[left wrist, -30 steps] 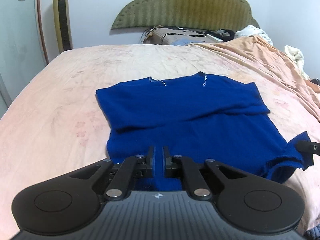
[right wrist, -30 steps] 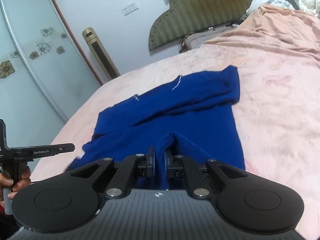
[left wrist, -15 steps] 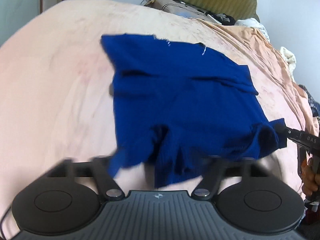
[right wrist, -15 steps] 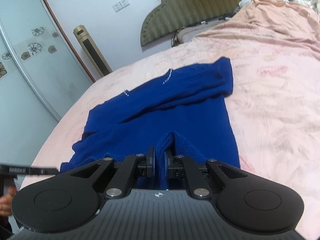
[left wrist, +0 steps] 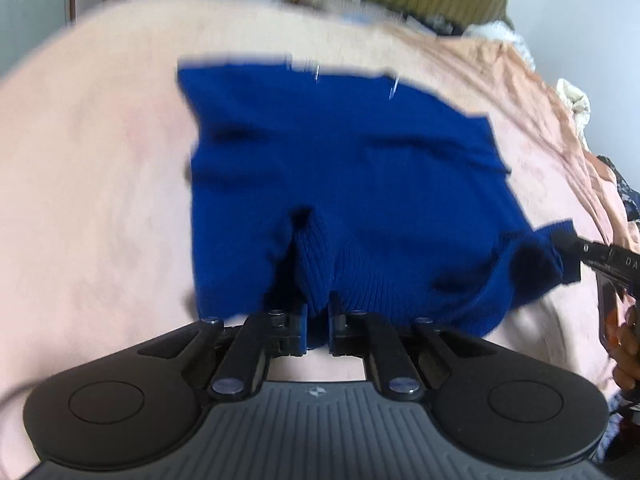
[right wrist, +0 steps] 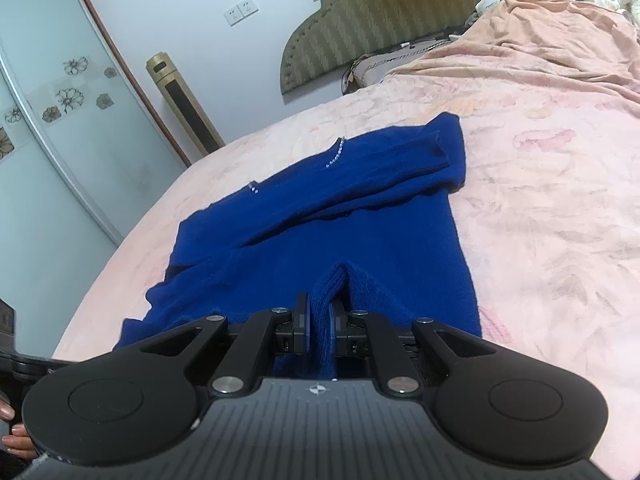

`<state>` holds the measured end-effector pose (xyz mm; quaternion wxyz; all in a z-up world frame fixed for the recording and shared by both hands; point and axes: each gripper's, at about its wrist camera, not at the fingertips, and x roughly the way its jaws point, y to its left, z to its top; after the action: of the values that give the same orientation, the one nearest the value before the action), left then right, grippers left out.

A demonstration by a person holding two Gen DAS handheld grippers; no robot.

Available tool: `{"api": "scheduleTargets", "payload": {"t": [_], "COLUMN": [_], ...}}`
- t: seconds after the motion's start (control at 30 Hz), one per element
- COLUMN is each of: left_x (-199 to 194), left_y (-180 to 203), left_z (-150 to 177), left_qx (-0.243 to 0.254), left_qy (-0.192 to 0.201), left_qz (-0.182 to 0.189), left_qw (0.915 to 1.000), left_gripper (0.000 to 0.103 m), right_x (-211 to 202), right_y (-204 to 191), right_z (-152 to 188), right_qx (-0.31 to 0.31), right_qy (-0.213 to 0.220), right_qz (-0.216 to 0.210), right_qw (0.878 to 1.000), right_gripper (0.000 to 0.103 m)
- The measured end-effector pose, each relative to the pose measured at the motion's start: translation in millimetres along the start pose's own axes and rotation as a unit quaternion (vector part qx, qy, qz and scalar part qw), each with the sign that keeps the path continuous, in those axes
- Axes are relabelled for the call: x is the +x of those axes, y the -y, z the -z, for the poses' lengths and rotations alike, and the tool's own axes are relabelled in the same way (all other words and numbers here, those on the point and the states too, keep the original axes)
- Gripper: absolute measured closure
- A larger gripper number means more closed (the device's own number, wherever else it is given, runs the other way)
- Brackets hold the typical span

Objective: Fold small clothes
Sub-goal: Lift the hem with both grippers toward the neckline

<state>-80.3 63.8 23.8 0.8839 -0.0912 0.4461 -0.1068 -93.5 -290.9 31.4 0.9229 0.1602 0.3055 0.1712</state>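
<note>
While the left wrist view blurs, we see our left claw clamped on a bunched ridge of the blue sweater's near hem, with our right claw pinching its corner at the right edge. From the right wrist view, our right claw grips a fold of the sweater, which lies spread across the pink bed.

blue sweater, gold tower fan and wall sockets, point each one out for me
blue sweater [right wrist: 360, 236]: right wrist view, on the flat body panel.
gold tower fan [right wrist: 182, 102]: right wrist view, on its dark front grille.
wall sockets [right wrist: 241, 11]: right wrist view, on the white plates.
</note>
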Motion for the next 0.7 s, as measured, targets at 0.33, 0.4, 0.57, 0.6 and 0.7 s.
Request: {"api": "scheduleTargets", "payload": {"t": [0.33, 0.4, 0.57, 0.6, 0.7], "left_x": [-9, -6, 0, 2, 5], "left_y": [30, 35, 44, 44, 46], "left_z": [-39, -44, -61, -64, -72], "left_qx": [0.054, 0.061, 0.075, 0.075, 0.076], "left_qy": [0.075, 0.076, 0.086, 0.087, 0.089], "left_qz": [-0.037, -0.044, -0.066, -0.068, -0.076], "left_qw": [0.9950, 0.9942, 0.9913, 0.9911, 0.9902], "left_gripper": [0.094, 0.094, 0.094, 0.094, 0.094], "right_x": [-7, -6, -4, -3, 2], "right_y": [-5, -6, -10, -11, -17], "right_z": [-17, -21, -37, -40, -47], "right_qx": [-0.010, -0.013, -0.025, -0.027, -0.036], "right_qy": [0.032, 0.033, 0.051, 0.054, 0.061], "right_qz": [0.004, 0.007, 0.008, 0.007, 0.009], "right_qw": [0.999, 0.999, 0.998, 0.998, 0.997], "right_gripper": [0.090, 0.090, 0.090, 0.090, 0.090]}}
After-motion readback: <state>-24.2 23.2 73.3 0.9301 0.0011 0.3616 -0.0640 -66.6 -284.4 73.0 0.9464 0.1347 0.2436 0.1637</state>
